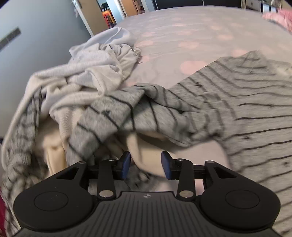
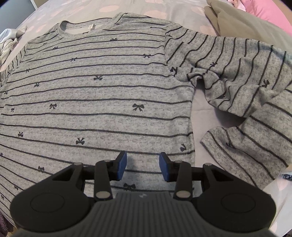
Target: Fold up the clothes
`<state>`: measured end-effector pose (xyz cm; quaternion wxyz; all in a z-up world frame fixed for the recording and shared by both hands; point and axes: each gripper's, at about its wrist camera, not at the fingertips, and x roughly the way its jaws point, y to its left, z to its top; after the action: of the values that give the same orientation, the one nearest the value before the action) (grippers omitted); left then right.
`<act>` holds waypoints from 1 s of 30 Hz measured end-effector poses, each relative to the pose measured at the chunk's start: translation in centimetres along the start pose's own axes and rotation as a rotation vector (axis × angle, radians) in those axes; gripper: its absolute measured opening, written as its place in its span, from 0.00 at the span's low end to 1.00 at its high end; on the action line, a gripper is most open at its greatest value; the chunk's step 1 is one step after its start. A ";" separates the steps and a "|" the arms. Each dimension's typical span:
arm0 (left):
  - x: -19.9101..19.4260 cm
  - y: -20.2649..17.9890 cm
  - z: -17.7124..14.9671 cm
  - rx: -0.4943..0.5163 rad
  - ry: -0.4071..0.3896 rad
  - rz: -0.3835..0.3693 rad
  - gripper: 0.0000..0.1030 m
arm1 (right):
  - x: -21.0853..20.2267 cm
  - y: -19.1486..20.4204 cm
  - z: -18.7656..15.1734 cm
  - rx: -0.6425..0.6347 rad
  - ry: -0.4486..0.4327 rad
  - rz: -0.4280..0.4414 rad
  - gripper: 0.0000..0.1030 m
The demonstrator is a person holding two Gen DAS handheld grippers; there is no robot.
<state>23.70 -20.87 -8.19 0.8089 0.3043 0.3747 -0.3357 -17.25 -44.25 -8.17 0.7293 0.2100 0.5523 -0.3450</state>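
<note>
The grey striped top [image 2: 102,94] is lying flat on the bed [image 1: 191,32], its bunched left sleeve [image 1: 116,116] trailing ahead of the left gripper [image 1: 146,165]. Both grippers' fingers are standing apart, gripping nothing, the right gripper [image 2: 142,165] hovering over the hem.

A home bedroom: a bed [image 1: 191,32] with pink-dotted sheet, pink pillows [image 2: 264,11], and a doorway [image 1: 109,16] beyond.

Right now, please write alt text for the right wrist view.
A grey striped top with small black bows lies flat on a spotted bedsheet, its sleeve crumpled at the right. The right gripper hovers above the hem, jaws open and empty.
</note>
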 end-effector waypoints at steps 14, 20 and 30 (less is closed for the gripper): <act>2.0 -1.1 0.9 -0.371 -0.003 -0.258 0.43 | -1.0 -2.6 -0.4 0.094 -0.086 -0.021 0.41; 4.1 -2.1 1.2 -0.394 0.054 -0.233 0.42 | -0.3 -7.4 1.9 0.384 -0.133 0.024 0.41; 5.8 -2.4 1.7 -0.440 0.061 -0.223 0.19 | 3.5 -10.4 5.3 0.671 -0.132 0.155 0.33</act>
<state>25.42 -25.38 -12.51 0.8020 0.0875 0.4943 -0.3239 -20.84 -55.86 -9.07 0.6778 0.4567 0.3424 -0.4636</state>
